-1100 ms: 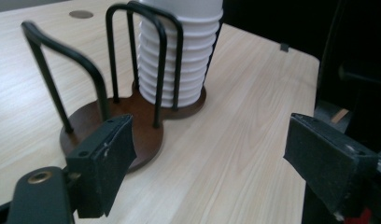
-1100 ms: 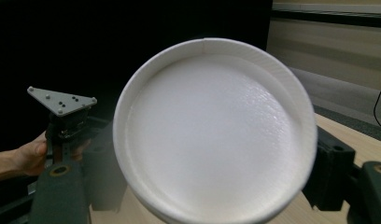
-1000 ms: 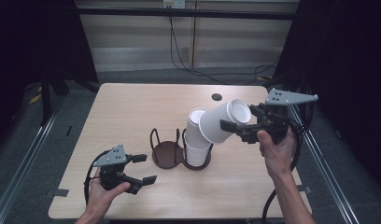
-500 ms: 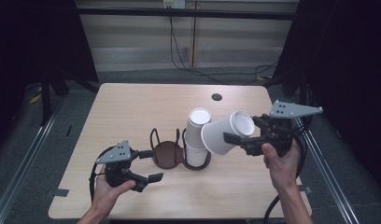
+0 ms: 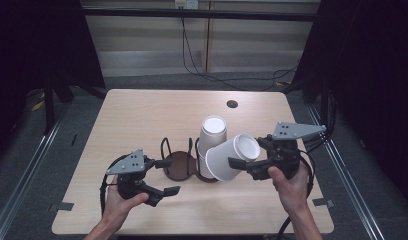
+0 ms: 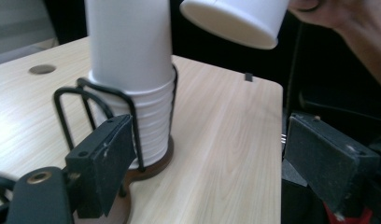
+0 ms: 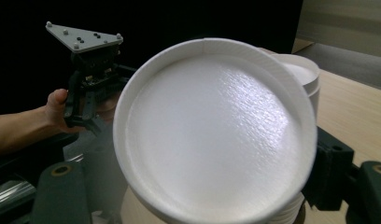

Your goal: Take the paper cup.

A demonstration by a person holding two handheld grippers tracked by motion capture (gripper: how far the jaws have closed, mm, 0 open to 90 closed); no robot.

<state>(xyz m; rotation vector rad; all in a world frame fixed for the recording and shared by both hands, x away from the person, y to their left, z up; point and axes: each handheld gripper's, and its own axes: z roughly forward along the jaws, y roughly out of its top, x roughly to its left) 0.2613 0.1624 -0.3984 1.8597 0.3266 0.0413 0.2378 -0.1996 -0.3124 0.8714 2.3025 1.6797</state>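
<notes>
Dark curtains are ringing a pale wooden table (image 5: 142, 115), and near its middle the right gripper (image 5: 242, 165) is holding a white paper cup (image 5: 232, 157) tipped on its side, jaws part-closed on its wall, base facing the hand at three o'clock. That tilt is probably there to swing the cup clear of the cup stack (image 5: 212, 145) it is hovering just beside, at the stack's four o'clock. The stack is sitting in a wire cup holder (image 5: 179, 160), whose uprights are keeping it from toppling. At the holder's eight o'clock, the left gripper (image 5: 167, 176) is waiting with jaws partly open and empty, likely ready to steady the holder.
</notes>
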